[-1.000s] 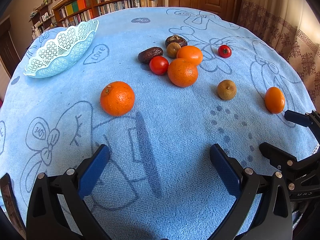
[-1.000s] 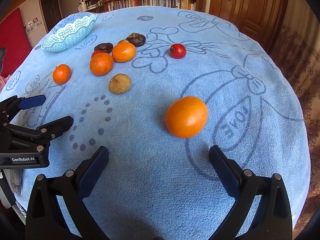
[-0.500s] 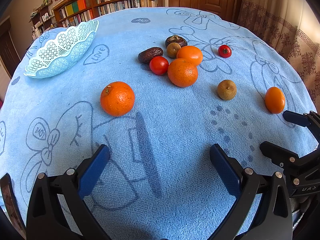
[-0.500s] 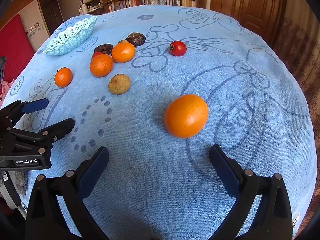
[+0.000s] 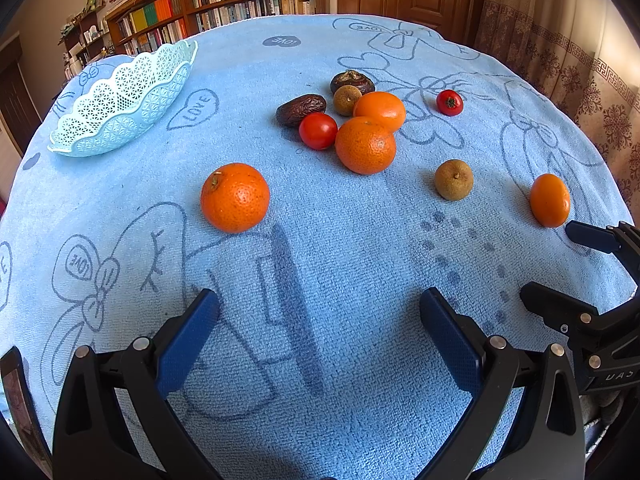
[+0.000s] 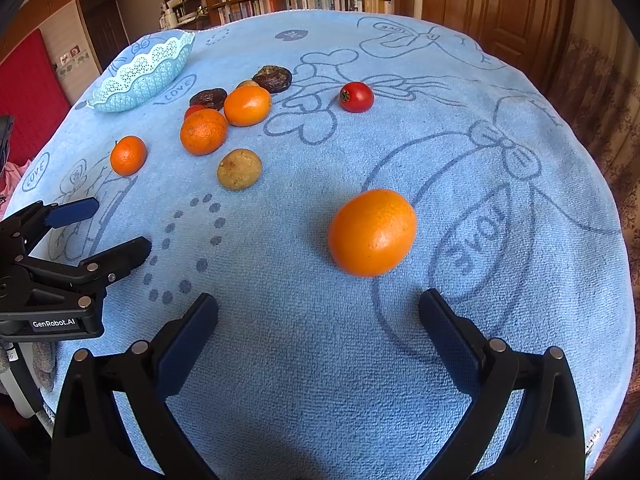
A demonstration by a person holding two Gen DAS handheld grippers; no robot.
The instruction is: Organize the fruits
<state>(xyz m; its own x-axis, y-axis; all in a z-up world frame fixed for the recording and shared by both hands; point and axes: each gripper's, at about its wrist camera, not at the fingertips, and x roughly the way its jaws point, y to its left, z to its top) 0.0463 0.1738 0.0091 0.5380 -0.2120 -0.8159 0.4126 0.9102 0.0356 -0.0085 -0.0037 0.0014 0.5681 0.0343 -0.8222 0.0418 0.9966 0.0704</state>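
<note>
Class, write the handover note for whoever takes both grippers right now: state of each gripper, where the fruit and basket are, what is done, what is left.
Left gripper: open, empty, above the cloth.
Right gripper: open, empty, just short of the nearest orange.
Basket: far left on the cloth, no fruit visible in it from this angle.
Fruit: all on the cloth. One orange ahead of the left gripper; a cluster mid-table; a brown fruit and a tomato lie apart.
Done: nothing.
Left: every fruit.

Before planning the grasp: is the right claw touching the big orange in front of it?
Apart. The right wrist view shows bare blue towel between the open right claw and the orange.
</note>
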